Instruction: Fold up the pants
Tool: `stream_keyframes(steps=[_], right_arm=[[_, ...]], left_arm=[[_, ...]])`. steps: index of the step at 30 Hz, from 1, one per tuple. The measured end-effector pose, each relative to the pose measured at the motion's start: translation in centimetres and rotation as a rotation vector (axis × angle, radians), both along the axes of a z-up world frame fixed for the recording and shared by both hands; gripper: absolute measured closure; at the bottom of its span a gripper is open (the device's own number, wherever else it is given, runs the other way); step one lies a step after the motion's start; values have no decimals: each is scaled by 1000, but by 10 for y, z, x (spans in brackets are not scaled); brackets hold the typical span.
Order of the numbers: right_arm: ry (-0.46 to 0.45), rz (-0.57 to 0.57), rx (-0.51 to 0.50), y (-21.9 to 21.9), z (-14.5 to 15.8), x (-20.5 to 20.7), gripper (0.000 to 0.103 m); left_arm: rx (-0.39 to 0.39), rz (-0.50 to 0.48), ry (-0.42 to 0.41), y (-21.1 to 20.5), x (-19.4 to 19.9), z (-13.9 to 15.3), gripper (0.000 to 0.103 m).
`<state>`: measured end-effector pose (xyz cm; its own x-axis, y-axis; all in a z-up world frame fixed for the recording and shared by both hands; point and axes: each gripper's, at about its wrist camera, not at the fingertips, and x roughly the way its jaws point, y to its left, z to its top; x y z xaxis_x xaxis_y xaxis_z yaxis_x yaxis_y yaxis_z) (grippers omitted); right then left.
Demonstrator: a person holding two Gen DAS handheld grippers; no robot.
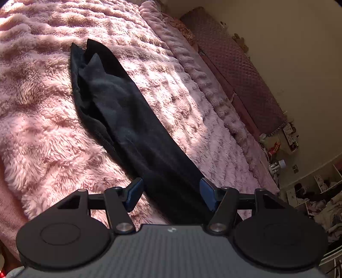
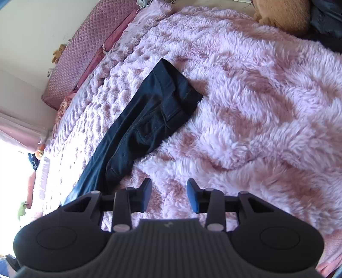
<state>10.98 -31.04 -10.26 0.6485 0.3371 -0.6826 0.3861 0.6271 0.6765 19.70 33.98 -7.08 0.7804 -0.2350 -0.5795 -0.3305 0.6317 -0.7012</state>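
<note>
Dark navy pants lie folded lengthwise, legs together, in a long strip on a fluffy pink blanket. In the left wrist view my left gripper is open, its jaws standing either side of the near end of the strip, just above it. In the right wrist view the pants run from the waistband with pockets at the upper middle down to the lower left. My right gripper is open and empty over bare blanket, just right of the pants.
A quilted pink headboard cushion lines the wall beside the bed; it also shows in the right wrist view. Cluttered shelves and clothes lie past the bed edge. A brown plush toy and dark fabric sit at the bed's far corner.
</note>
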Motion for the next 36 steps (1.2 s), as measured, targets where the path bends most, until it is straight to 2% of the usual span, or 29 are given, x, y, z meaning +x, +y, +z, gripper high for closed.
stream_keyframes(steps=[1, 3, 4, 5, 7, 13, 16, 21, 23, 26, 28, 32, 34, 35, 36], right_arm=[[-23, -7, 25, 0, -4, -1, 69], [-39, -25, 73, -2, -13, 3, 69], [-33, -29, 103, -4, -19, 8, 69], [-29, -35, 125, -7, -25, 13, 69], [-22, -57, 164, -15, -38, 27, 69], [-27, -143, 276, -39, -71, 61, 67], [-81, -173, 345, -45, -81, 74, 67], [-75, -207, 335, -48, -88, 99, 68], [-84, -221, 329, -48, -91, 105, 72], [-114, -230, 315, -47, -91, 108, 80], [-127, -240, 314, -46, -91, 106, 87], [-141, -251, 313, -48, -91, 103, 93], [-147, -260, 305, -48, -88, 101, 94], [-153, -261, 299, -48, -87, 101, 94], [-163, -264, 299, -47, -85, 99, 94]], left_arm=[[-24, 9, 21, 0, 3, -13, 36], [-121, 57, 48, 5, 4, -44, 39], [-197, 92, 61, 8, 4, -63, 40], [-263, 119, 52, 11, 4, -76, 40], [-343, 139, 45, 16, 9, -94, 40], [-391, 125, -18, 29, 31, -112, 40], [-430, 135, -25, 37, 42, -123, 40], [-514, 191, -36, 56, 53, -143, 47], [-530, 207, -68, 63, 55, -146, 47], [-508, 233, -82, 75, 62, -143, 47], [-490, 290, -79, 83, 65, -142, 48], [-512, 385, -113, 100, 70, -147, 52], [-468, 416, -120, 107, 71, -144, 64], [-424, 435, -99, 109, 70, -140, 89], [-393, 430, -77, 111, 71, -138, 97]])
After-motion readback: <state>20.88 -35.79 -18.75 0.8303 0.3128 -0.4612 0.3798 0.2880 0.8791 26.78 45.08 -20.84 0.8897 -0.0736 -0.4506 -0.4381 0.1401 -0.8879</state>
